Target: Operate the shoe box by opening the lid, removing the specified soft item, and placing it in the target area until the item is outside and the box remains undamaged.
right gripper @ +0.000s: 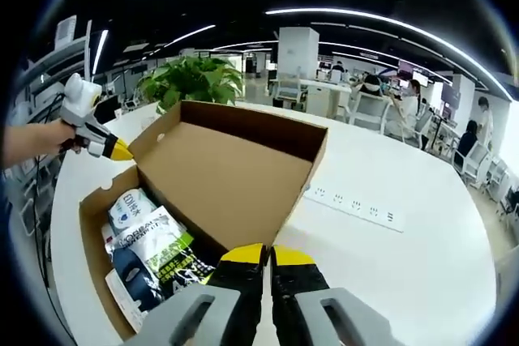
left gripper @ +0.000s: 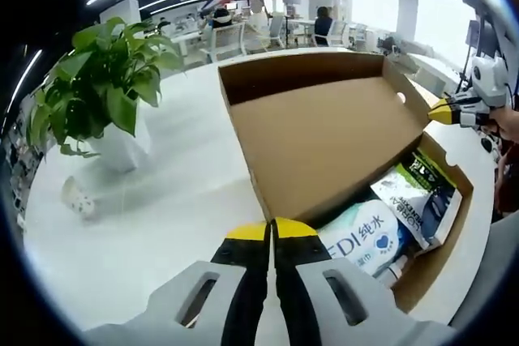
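Note:
The brown cardboard shoe box (left gripper: 442,253) lies on a white table with its lid (left gripper: 324,135) swung up and open. My left gripper (left gripper: 272,228) is shut on one front corner of the lid. My right gripper (left gripper: 442,111) pinches the opposite corner. In the right gripper view the lid (right gripper: 219,176) rises from the box (right gripper: 93,232), my right gripper (right gripper: 268,253) is closed on its edge, and my left gripper (right gripper: 118,150) touches the far corner. Inside lie a white-blue soft pack (left gripper: 365,237) (right gripper: 130,207), a white-green pack (left gripper: 413,192) (right gripper: 158,241) and a dark blue item (right gripper: 134,273).
A potted plant (left gripper: 105,87) (right gripper: 190,79) stands on the table beside the box. A small white spotted object (left gripper: 79,198) lies near it. A white power strip (right gripper: 353,204) lies on the table beyond the lid. Chairs, desks and people fill the office behind.

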`<action>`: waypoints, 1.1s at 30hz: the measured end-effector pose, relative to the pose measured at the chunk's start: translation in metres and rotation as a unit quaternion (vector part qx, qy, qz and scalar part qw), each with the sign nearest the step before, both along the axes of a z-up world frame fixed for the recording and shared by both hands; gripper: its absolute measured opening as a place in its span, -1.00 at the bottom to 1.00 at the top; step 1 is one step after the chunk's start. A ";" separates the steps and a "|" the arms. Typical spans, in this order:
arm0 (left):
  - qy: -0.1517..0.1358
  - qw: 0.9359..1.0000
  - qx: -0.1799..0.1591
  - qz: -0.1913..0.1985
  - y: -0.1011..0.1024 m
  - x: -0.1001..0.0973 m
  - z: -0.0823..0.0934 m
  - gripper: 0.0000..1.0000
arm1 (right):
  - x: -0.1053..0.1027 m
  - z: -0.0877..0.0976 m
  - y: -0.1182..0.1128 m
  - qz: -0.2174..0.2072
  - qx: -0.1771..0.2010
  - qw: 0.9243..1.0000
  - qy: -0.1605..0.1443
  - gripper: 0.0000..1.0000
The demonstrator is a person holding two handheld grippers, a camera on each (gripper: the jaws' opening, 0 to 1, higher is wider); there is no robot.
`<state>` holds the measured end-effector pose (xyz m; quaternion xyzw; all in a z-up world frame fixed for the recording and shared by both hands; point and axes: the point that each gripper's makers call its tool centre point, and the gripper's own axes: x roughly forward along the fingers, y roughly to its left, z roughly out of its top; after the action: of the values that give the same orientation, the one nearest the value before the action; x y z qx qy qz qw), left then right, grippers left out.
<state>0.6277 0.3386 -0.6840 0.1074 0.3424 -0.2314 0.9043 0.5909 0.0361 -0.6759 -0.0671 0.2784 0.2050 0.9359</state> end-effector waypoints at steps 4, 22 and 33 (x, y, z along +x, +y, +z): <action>0.004 1.000 0.001 -0.002 0.000 0.002 0.000 -1.00 | 0.003 -0.001 0.000 0.002 -0.003 1.000 -0.001 -1.00; 0.010 1.000 0.000 0.000 -0.002 0.003 0.000 -1.00 | 0.013 -0.007 -0.001 -0.011 0.009 1.000 0.012 -1.00; 0.012 1.000 -0.002 0.003 -0.003 0.007 -0.002 -1.00 | 0.016 -0.009 -0.003 -0.016 0.013 1.000 0.014 -1.00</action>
<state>0.6349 0.3360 -0.6864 0.1019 0.3531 -0.2303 0.9010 0.6072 0.0331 -0.6850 -0.0477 0.2896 0.1949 0.9359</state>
